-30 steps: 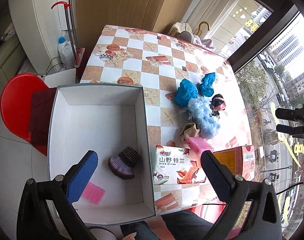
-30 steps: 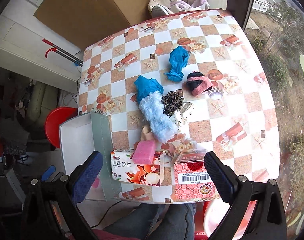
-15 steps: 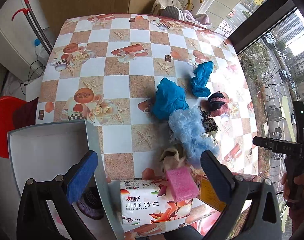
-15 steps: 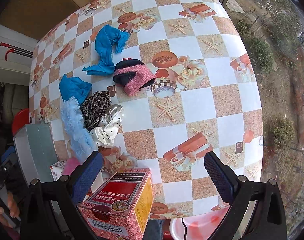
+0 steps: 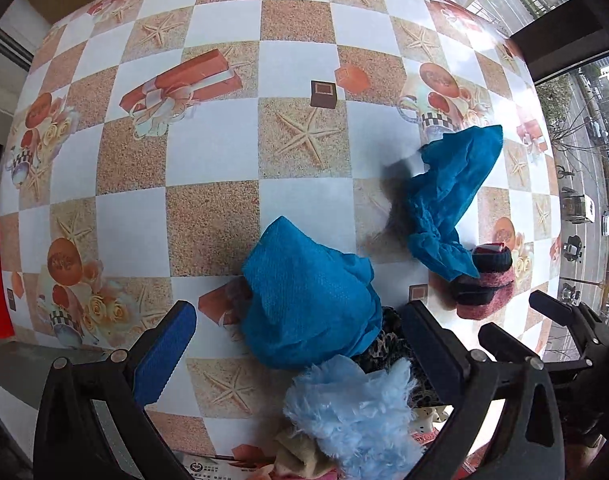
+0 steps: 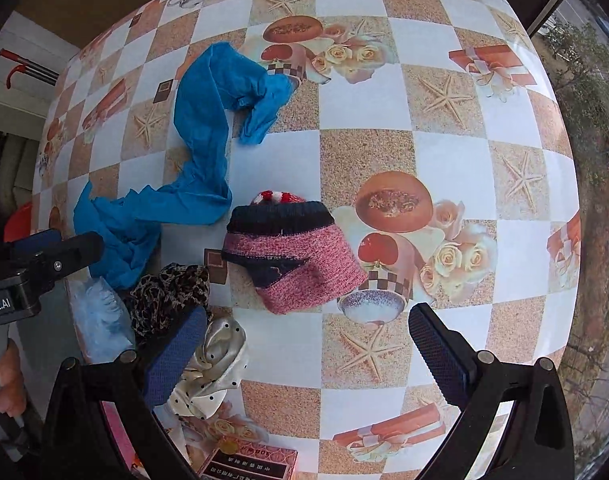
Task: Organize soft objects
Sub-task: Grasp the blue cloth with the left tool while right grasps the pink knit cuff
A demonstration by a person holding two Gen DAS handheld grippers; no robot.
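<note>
1. "obot.AI" in white letters, cut off at the frame's left edge, stands on the black body of the left gripper (image 6: 56,256).
2. Upside-down Chinese characters on the red box (image 6: 250,462) at the table's near edge; too small to read reliably.

Your left tongs (image 5: 298,344) hang with jaws spread wide, gripping nothing. Your right tongs (image 6: 304,354) are equally wide apart and empty, angled downward.

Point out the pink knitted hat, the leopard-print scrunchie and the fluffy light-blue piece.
pink knitted hat (image 6: 304,260): right wrist view, on its pink knit body.
leopard-print scrunchie (image 6: 164,294): right wrist view, on its gathered fabric.
fluffy light-blue piece (image 5: 352,412): left wrist view, on its fuzzy middle.
</note>
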